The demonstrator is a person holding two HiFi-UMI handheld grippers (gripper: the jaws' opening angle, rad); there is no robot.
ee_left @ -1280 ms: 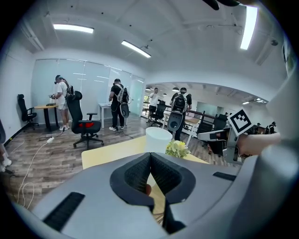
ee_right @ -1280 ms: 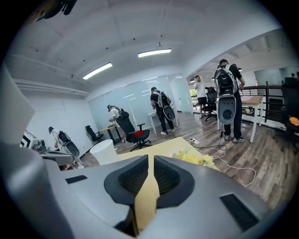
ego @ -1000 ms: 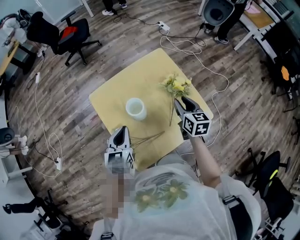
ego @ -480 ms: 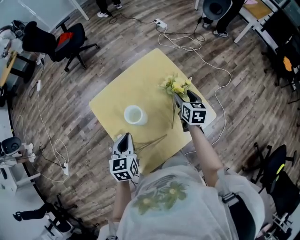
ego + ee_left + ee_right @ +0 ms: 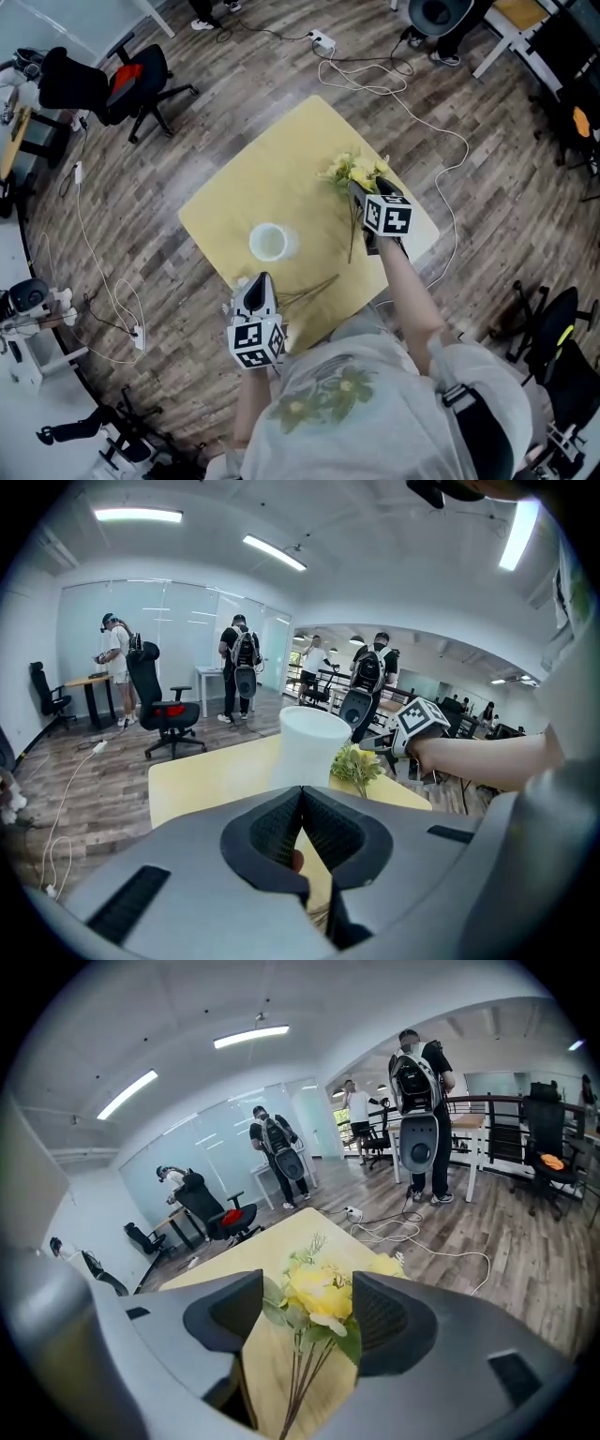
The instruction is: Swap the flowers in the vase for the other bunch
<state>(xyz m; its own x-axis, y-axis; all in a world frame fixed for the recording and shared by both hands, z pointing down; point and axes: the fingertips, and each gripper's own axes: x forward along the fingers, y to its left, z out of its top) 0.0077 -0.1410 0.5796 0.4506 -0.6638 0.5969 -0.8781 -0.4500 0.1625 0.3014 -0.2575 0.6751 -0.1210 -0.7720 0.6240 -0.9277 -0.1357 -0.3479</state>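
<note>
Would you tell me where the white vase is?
Head view: the white vase stands on the yellow table, beyond the left gripper, left of the yellow flowers.

Matt grey plastic right gripper (image 5: pixel 307 1309), ribbed black pads (image 5: pixel 389 1312). Between its jaws, yellow flowers (image 5: pixel 314 1293), perhaps cloth. Beyond: smooth matt yellow counter (image 5: pixel 272 178), wood-plank floor (image 5: pixel 141 169).

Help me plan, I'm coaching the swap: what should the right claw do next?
Probably close on the flowers: the right claw has just been opening and its jaws straddle the bunch on the table, ungripped; the vase stands empty.
</note>
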